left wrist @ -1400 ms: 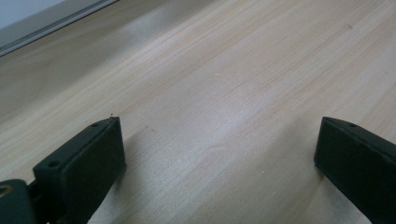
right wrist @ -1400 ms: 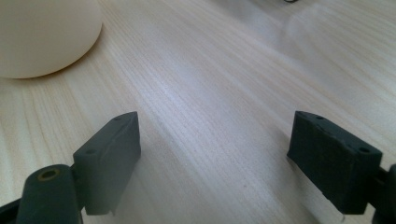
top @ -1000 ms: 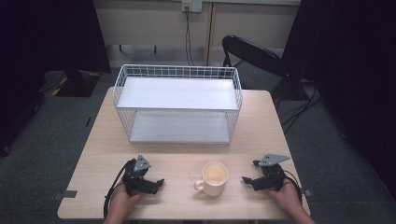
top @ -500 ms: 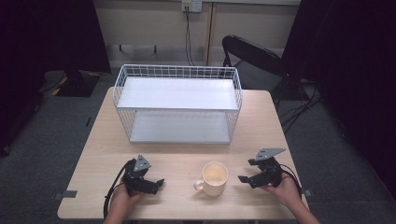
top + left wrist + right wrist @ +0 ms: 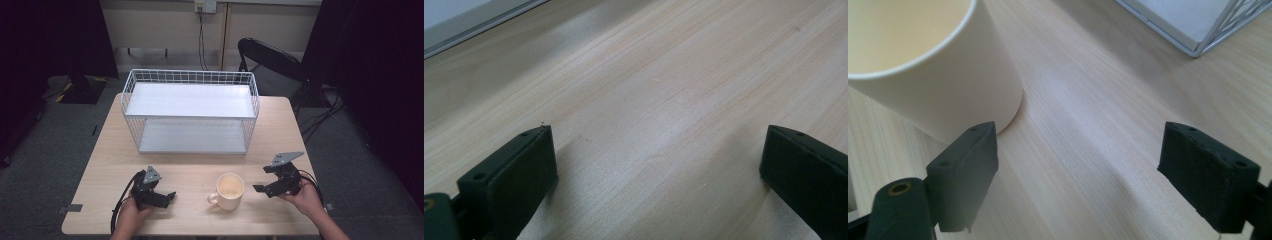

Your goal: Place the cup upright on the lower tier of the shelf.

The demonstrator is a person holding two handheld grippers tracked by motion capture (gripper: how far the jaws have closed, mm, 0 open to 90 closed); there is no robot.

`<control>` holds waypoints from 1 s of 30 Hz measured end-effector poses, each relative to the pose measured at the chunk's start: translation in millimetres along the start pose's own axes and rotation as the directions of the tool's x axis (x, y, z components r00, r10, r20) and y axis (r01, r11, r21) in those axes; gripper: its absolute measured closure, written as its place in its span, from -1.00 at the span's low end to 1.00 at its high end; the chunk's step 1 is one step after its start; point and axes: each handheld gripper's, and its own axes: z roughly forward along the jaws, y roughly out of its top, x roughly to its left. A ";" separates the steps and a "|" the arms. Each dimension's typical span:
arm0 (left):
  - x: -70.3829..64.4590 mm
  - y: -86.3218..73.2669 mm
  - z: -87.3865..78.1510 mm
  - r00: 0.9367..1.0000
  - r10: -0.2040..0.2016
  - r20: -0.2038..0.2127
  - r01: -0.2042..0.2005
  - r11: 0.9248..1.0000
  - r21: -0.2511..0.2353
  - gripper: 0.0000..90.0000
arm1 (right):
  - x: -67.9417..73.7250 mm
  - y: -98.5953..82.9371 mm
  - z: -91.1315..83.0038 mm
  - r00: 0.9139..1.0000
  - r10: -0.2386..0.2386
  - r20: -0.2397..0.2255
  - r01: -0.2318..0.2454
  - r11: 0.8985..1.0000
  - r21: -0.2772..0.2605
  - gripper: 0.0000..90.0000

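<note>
Bare wood runs across the whole near half of the desk [image 5: 200, 170], from the left edge to the right edge, broken only by a cream mug [image 5: 228, 191] that stands upright near the middle of the near edge, its handle turned toward the near-left corner. White wire basket [image 5: 192, 112] takes up the far half, its long side parallel to the far edge, with a strip of open desk left on either flank and a wide clear band between its front and the mug. Off the far-right corner stands a black chair [image 5: 270, 60], apart from the desk. Left gripper [image 5: 167, 196] sits low near the near-left corner, held in a hand [image 5: 131, 216] whose forearm comes over the near edge; it points right toward the mug but is well apart from it, with open wood between, and in the left gripper view its jaws stand wide apart over plain tabletop. Right gripper [image 5: 259, 188] is held in the other hand [image 5: 305, 197] near the near-right corner, level and pointing left at the mug, just beside it. In the right gripper view its jaws are spread wide with nothing between them but desk; the mug [image 5: 933, 70] rises just beyond the left-hand jaw, and a corner of the basket [image 5: 1208, 25] shows at top right
</note>
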 end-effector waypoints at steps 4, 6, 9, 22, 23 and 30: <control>0.0 0.0 0.0 1.000 0.000 0.000 0.000 1.000 0.000 -0.97 | 1.2 6.6 -3.9 1.000 -0.010 -0.005 0.010 1.000 -0.004 -0.66; 0.0 0.0 0.0 1.000 0.000 0.000 0.000 1.000 0.000 -0.97 | 2.1 10.1 -5.6 1.000 -0.015 -0.005 0.015 1.000 -0.003 -0.66; 0.0 0.0 0.0 1.000 0.000 0.000 0.000 1.000 0.000 -0.97 | 3.4 13.9 -7.3 1.000 -0.020 -0.005 0.020 1.000 -0.009 -0.66; 0.0 0.0 0.0 1.000 0.000 0.000 0.000 1.000 0.000 -0.97 | 7.5 35.7 -17.1 0.999 -0.044 0.009 0.044 0.999 -0.007 -0.66; 0.0 0.0 0.0 1.000 0.000 0.000 0.000 1.000 0.000 -0.97 | 7.7 36.9 -17.4 0.999 -0.047 0.009 0.047 0.999 -0.011 -0.66; 0.0 0.0 0.0 1.000 0.000 0.000 0.000 1.000 0.000 -0.97 | 12.2 48.3 -21.8 0.998 -0.057 0.005 0.057 0.998 -0.023 -0.66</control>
